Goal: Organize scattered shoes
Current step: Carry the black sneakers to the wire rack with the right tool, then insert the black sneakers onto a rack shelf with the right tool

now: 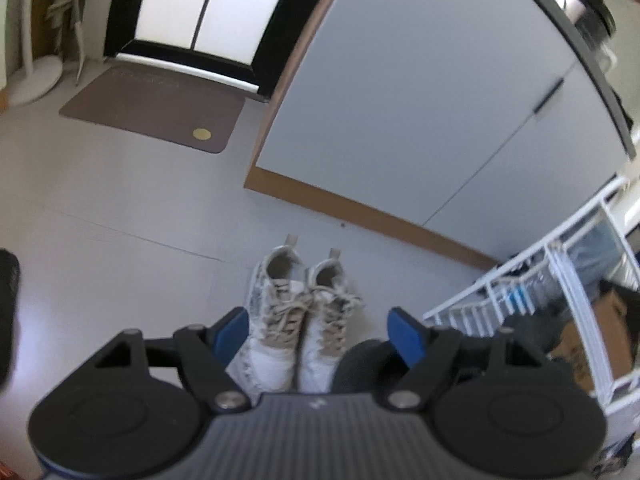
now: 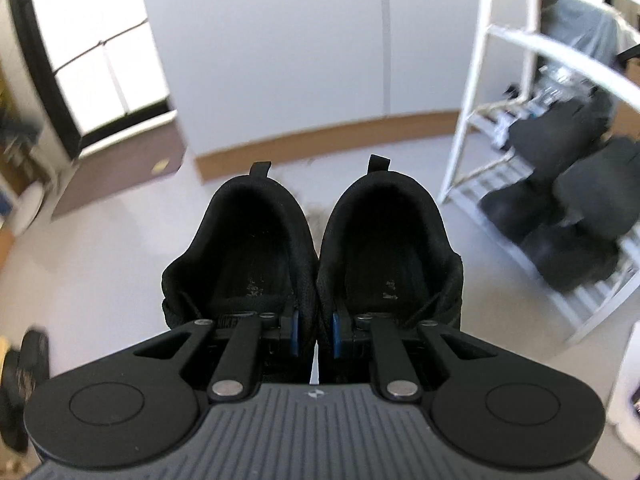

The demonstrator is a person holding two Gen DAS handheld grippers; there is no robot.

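Against the pale wall [image 1: 420,92] with its brown skirting, the floor [image 1: 120,216] runs out to a white rack [image 2: 480,92] on the right, already carrying dark shoes on its slatted shelf.

My right tool [image 2: 315,336] is nearly closed, pinching the two inner collars of the black pair [image 2: 312,248] together, heels pointing away from me, so both shoes hang as one. The grip looks good to me, but it is a thin fold of fabric bearing two shoes, so I would swing gently and keep the soles level, then lower them onto the floor or rack heels first before I let go.

My left tool [image 1: 316,332] stands wide open and holds nothing. It hangs above the toes of the white pair [image 1: 300,312], which sits side by side on the floor near the skirting, laces loose. One dark toe shows just beside its right finger.

Only the left view gives me the white pair's full layout, the brown mat [image 1: 156,108] and the window [image 1: 208,8]. Only the right view shows the grip itself and the rack's loaded shelf, which I judge has little free room.
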